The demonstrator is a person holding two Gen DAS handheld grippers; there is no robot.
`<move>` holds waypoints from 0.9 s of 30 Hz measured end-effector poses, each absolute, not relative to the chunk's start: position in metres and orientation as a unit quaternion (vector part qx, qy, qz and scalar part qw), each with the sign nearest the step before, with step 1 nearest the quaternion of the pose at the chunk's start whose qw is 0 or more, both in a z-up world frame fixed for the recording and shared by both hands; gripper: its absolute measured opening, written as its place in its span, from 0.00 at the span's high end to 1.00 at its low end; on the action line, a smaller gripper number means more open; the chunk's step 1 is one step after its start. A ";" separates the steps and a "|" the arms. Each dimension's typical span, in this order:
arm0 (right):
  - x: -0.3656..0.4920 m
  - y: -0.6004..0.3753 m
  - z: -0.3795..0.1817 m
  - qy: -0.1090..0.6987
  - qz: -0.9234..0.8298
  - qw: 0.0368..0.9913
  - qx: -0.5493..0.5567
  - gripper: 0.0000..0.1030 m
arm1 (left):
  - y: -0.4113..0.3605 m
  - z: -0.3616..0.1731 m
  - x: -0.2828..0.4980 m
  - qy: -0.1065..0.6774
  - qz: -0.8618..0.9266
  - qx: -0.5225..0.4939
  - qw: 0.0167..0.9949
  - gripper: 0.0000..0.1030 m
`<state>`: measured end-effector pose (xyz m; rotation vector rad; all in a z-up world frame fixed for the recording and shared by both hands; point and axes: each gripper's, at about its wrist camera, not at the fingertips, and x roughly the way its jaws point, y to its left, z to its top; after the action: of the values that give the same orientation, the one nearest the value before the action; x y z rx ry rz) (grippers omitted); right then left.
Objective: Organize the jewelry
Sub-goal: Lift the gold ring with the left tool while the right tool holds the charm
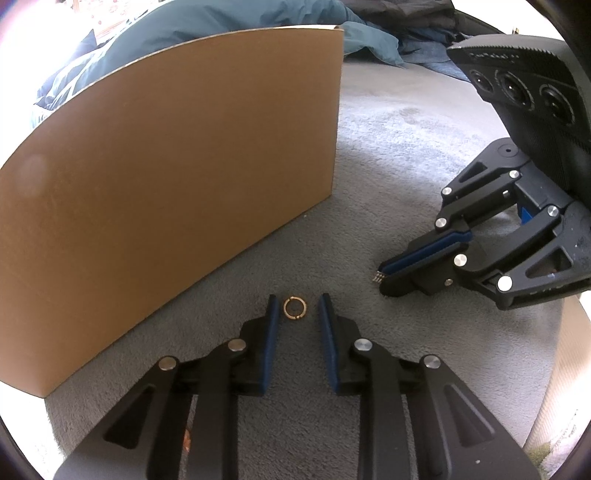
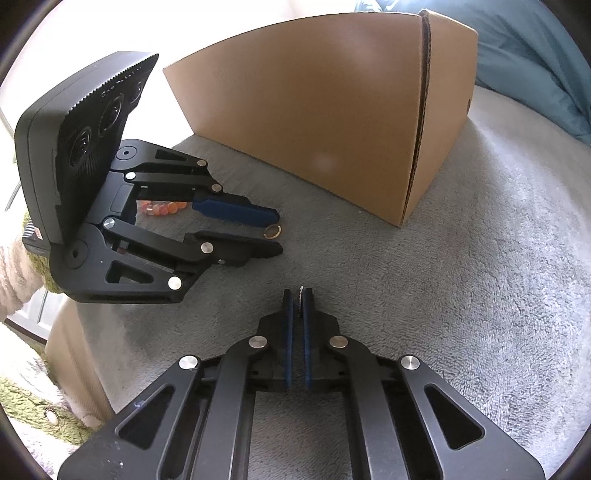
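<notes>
A small gold ring (image 1: 284,308) lies on the grey fleece blanket (image 1: 388,147). My left gripper (image 1: 298,299) stands open around it, one blue pad on each side and neither touching. In the right wrist view the same ring (image 2: 272,232) sits at the tips of the left gripper (image 2: 277,233). My right gripper (image 2: 298,291) is shut on a small silvery piece (image 2: 301,289); that piece (image 1: 376,277) pokes out of the right gripper (image 1: 383,279) just above the blanket. An orange bead bracelet (image 2: 162,209) lies behind the left gripper's fingers.
A tall cardboard box (image 1: 184,166) stands on the blanket just left of and behind the ring, its corner (image 2: 410,206) close to both grippers. Teal bedding (image 1: 221,14) is piled behind it. A knit sleeve (image 2: 22,266) shows at the far left.
</notes>
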<state>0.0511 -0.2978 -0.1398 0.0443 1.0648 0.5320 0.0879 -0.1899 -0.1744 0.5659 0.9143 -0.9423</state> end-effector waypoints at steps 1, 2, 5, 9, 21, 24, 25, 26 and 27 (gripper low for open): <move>0.050 -0.300 -0.139 0.501 0.251 0.828 0.022 0.97 | -0.187 -0.175 0.089 0.418 -0.432 0.260 0.755 0.82; 0.050 -0.300 -0.140 0.500 0.252 0.828 0.024 0.97 | -0.187 -0.174 0.088 0.418 -0.432 0.261 0.756 0.83; 0.050 -0.303 -0.142 0.500 0.253 0.827 0.029 0.98 | -0.189 -0.172 0.087 0.418 -0.430 0.264 0.755 0.84; 0.050 -0.306 -0.141 0.499 0.255 0.828 0.031 0.98 | -0.192 -0.168 0.086 0.416 -0.429 0.271 0.754 0.87; 0.047 -0.309 -0.139 0.492 0.257 0.831 0.034 0.98 | -0.195 -0.158 0.083 0.409 -0.427 0.277 0.757 0.89; 0.044 -0.309 -0.137 0.489 0.257 0.833 0.035 0.99 | -0.193 -0.157 0.084 0.408 -0.427 0.275 0.758 0.89; 0.044 -0.309 -0.137 0.488 0.257 0.833 0.034 0.99 | -0.193 -0.156 0.083 0.408 -0.427 0.274 0.759 0.89; 0.044 -0.309 -0.137 0.487 0.258 0.834 0.035 0.99 | -0.191 -0.156 0.083 0.408 -0.427 0.273 0.760 0.89; 0.044 -0.310 -0.137 0.487 0.258 0.834 0.036 1.00 | -0.190 -0.155 0.083 0.408 -0.427 0.272 0.760 0.89</move>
<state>0.0440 -0.3105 -0.1373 0.0763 1.0314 0.5470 0.0827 -0.1904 -0.1549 0.5932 0.8873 -0.9289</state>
